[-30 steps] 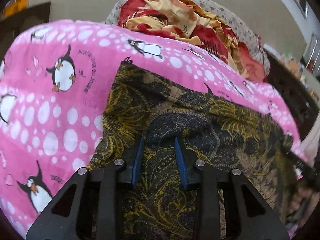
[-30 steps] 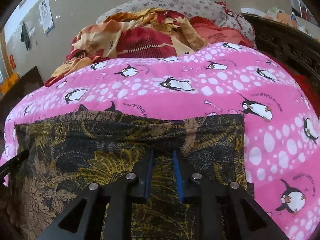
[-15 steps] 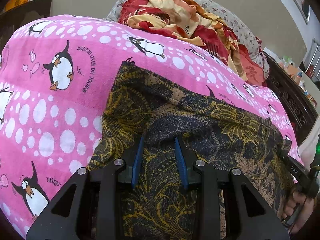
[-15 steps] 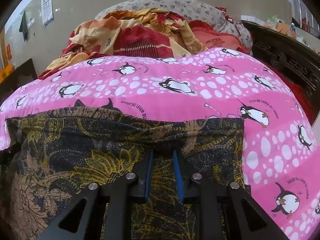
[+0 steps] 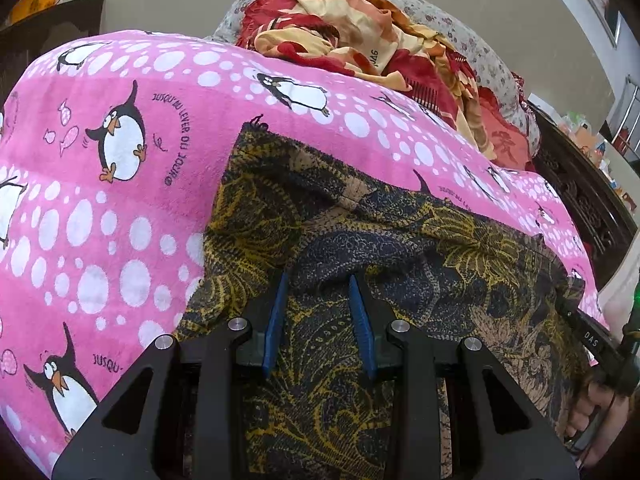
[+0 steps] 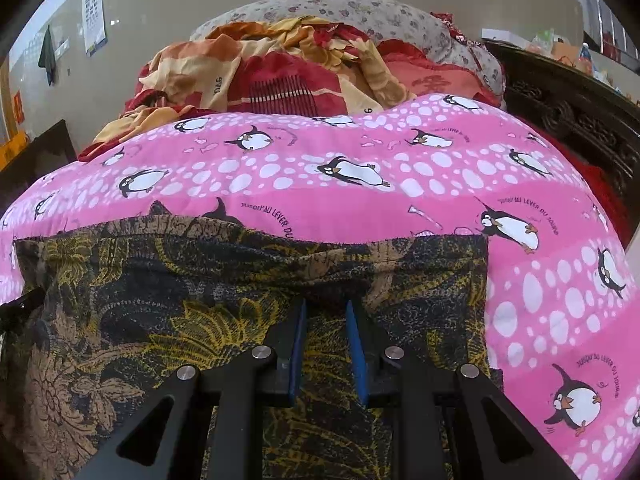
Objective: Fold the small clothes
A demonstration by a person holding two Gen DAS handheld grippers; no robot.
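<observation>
You held a dark patterned garment (image 5: 360, 216) with both grippers on a pink penguin blanket (image 5: 120, 208)

Your left gripper (image 5: 318, 284) was pinching a raised fold of the black, gold and tan cloth between its blue pads (image 5: 276, 320), near the garment's left side; your right gripper (image 6: 325, 308) was pinching another bunched fold between its pads (image 6: 354, 344), its jaws set closer together. The garment lay spread across the near part of the blanket, its far hem running left to right just short of a row of penguins. In the left wrist view your other hand (image 5: 592, 412) showed at the near right edge, gripping a black handle. At the far end, a rumpled red and orange cloth (image 6: 280, 76) sat heaped against a floral pillow (image 6: 360, 12)
</observation>
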